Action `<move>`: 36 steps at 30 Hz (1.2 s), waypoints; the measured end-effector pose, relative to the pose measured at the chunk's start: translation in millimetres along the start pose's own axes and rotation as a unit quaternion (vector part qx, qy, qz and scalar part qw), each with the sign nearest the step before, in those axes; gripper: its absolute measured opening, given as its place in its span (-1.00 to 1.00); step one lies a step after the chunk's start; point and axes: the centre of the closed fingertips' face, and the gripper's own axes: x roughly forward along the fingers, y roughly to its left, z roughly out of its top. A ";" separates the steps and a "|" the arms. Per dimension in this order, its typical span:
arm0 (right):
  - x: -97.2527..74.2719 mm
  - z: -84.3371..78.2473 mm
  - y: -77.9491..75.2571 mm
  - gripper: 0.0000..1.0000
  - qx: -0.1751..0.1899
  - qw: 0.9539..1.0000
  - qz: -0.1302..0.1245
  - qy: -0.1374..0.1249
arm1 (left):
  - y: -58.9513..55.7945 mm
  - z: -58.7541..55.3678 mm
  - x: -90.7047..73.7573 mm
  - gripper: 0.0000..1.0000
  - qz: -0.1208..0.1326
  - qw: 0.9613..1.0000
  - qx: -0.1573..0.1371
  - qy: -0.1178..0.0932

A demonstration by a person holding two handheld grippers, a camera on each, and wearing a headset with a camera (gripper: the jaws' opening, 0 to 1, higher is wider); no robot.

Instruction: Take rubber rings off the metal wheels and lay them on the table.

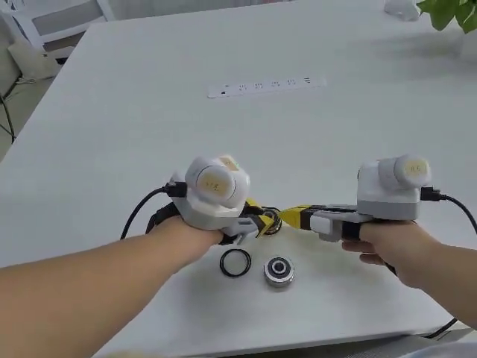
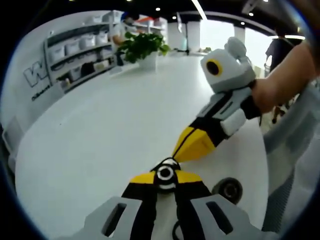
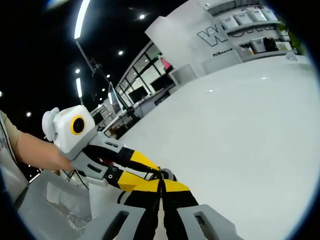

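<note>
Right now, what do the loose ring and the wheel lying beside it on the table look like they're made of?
Loose ring: thin, matte black, no glints, so probably rubber. Wheel: bright silvery rim catching highlights, so likely bare metal; its dark centre is too small to judge.

The left gripper (image 1: 261, 221) is closed on a wheel (image 2: 165, 173), and the right gripper (image 1: 286, 217), jaws pressed together, meets its tip.
</note>
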 end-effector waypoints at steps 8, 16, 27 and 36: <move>1.3 2.1 2.6 -1.00 -0.003 1.000 0.004 -0.001 | -1.2 5.6 -6.6 -0.61 -0.007 1.000 -0.002 -0.012; 0.1 8.0 3.7 -1.00 -0.003 1.000 0.004 -0.011 | -8.3 7.8 -18.7 -0.51 -0.020 1.000 -0.001 -0.024; -1.9 12.3 11.7 -1.00 -0.004 1.000 0.010 -0.016 | -15.7 11.8 -41.9 -0.38 -0.026 0.998 -0.006 -0.051; -3.7 14.7 17.7 -1.00 -0.010 1.000 0.013 -0.015 | -13.7 8.2 -60.5 -0.28 -0.019 0.997 -0.018 -0.067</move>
